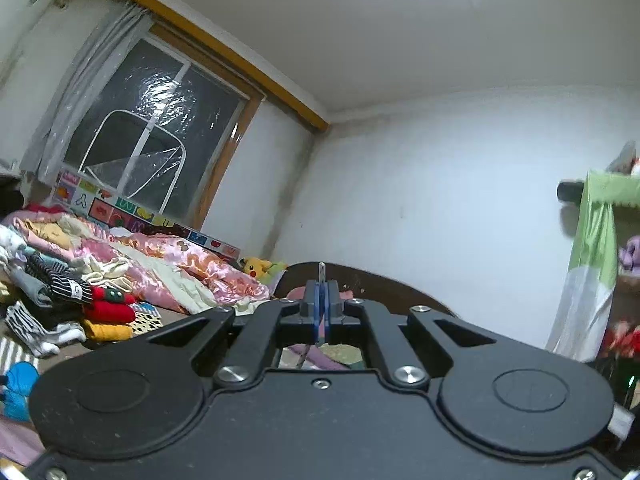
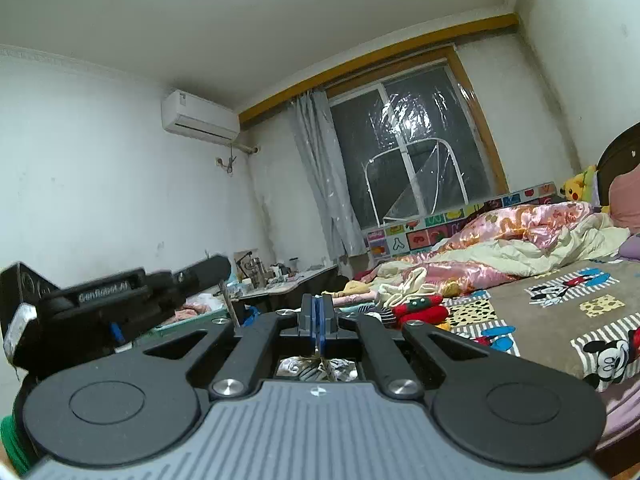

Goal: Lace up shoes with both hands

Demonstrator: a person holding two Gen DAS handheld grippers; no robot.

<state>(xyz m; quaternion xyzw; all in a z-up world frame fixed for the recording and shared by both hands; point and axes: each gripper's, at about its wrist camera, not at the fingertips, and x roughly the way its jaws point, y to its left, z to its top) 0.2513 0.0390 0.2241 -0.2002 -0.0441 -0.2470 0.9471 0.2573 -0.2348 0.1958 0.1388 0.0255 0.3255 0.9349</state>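
Left gripper [image 1: 322, 292] pinches lace [image 1: 322, 270], tip protruding above.

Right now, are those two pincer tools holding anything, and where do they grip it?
The left hand-held gripper pinches a shoelace near its tip. The right hand-held gripper is shut, perhaps on a lace, but that cannot be told.

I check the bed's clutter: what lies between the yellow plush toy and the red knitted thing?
In the right wrist view, a pink satin quilt and a cream blanket lie rumpled between them.
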